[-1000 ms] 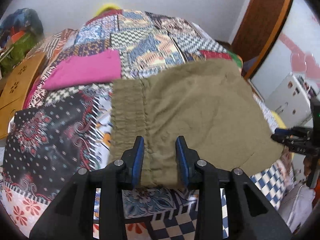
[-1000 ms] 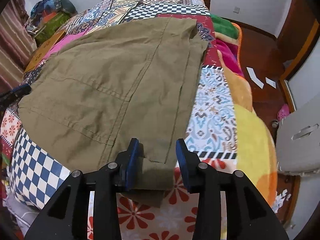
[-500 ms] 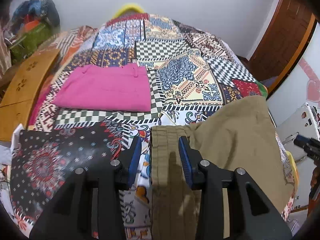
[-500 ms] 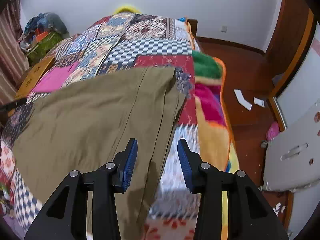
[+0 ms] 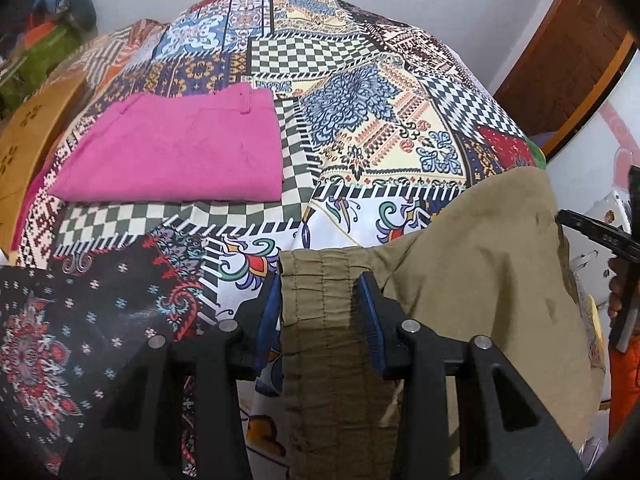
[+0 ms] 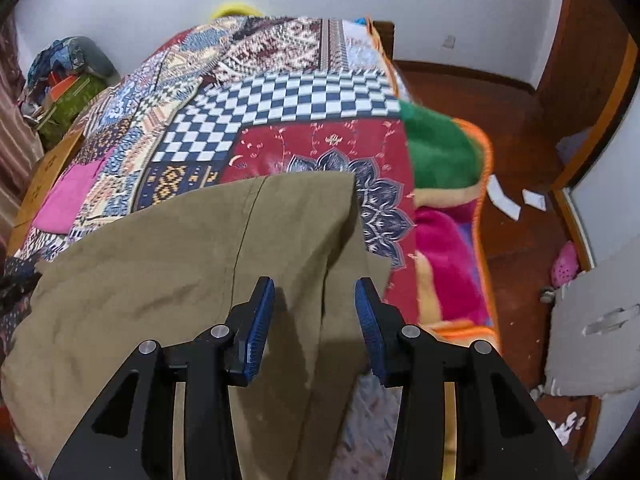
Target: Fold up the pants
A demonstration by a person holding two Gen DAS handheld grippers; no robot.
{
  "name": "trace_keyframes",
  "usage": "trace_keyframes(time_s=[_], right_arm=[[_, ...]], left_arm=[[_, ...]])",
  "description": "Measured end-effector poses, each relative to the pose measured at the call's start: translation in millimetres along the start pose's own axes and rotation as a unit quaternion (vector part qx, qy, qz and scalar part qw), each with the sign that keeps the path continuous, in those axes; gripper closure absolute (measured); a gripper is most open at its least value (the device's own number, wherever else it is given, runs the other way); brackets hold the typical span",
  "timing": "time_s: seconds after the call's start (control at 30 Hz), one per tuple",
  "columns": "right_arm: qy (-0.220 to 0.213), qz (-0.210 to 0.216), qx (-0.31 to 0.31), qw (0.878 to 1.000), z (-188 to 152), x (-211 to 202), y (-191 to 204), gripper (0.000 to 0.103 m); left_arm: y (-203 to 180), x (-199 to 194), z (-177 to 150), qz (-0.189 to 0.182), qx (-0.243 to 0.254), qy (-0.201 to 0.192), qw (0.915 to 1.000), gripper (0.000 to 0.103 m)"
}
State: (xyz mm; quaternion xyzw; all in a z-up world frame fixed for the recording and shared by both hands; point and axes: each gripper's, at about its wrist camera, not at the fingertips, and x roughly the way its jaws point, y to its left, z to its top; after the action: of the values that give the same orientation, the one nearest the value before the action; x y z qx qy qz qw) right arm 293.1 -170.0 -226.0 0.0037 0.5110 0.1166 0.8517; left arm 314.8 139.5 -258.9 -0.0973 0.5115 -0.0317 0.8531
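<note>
So far the olive pants [image 5: 472, 280] lie spread across the near part of the bed, over the patchwork quilt [image 5: 360, 92], and only partly folded, as best one can judge. In the left wrist view the gathered waistband [image 5: 320, 300] runs between the two blue pads of the left gripper [image 5: 318, 312]; the pads stand apart on either side of the band and do not pinch it, so that gripper is released. In the right wrist view the other end of the pants [image 6: 200, 256] shows a long seam and a doubled edge, one layer lying over another near the right gripper [image 6: 315, 320]. Its fingers too are spread wide, with cloth below them and nothing clasped.

My reading is that the pants have been laid flat, perhaps leg over leg, since the right end shows two layers. The shortening folds look not yet done: the cloth reaches from one gripper across to the other, far wider than the finished pile beyond.

That pile, a folded pink garment [image 5: 172, 148], sits farther up the quilt, well apart from the olive pants. A wooden board [image 5: 24, 148] stands at the left side of the bed, and the wooden floor [image 6: 516, 220] shows to the right.
</note>
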Motion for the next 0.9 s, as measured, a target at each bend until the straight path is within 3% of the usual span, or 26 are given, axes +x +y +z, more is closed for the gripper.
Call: trace_keyframes(time_s=[0.17, 0.23, 0.33, 0.63, 0.77, 0.9], right_arm=[[0.005, 0.004, 0.004, 1.0, 4, 19, -3, 0.065], [0.004, 0.018, 0.005, 1.0, 5, 21, -4, 0.08], [-0.004, 0.013, -0.002, 1.0, 3, 20, 0, 0.084], [-0.018, -0.08, -0.059, 0.995, -6, 25, 21, 0.087], [-0.009, -0.084, -0.054, 0.995, -2, 26, 19, 0.087], [-0.002, -0.07, -0.03, 0.997, 4, 11, 15, 0.082]], left_arm=[[1, 5, -3, 0.002, -0.005, -0.008, 1.0, 0.064], [3, 6, -4, 0.001, -0.011, -0.009, 0.9999, 0.064], [7, 7, -6, -0.001, -0.027, -0.013, 0.9996, 0.064], [5, 9, -9, 0.038, -0.026, -0.028, 0.9986, 0.057], [10, 10, -8, 0.031, -0.036, -0.021, 0.9986, 0.054], [4, -9, -3, 0.057, -0.021, -0.026, 0.9978, 0.055]])
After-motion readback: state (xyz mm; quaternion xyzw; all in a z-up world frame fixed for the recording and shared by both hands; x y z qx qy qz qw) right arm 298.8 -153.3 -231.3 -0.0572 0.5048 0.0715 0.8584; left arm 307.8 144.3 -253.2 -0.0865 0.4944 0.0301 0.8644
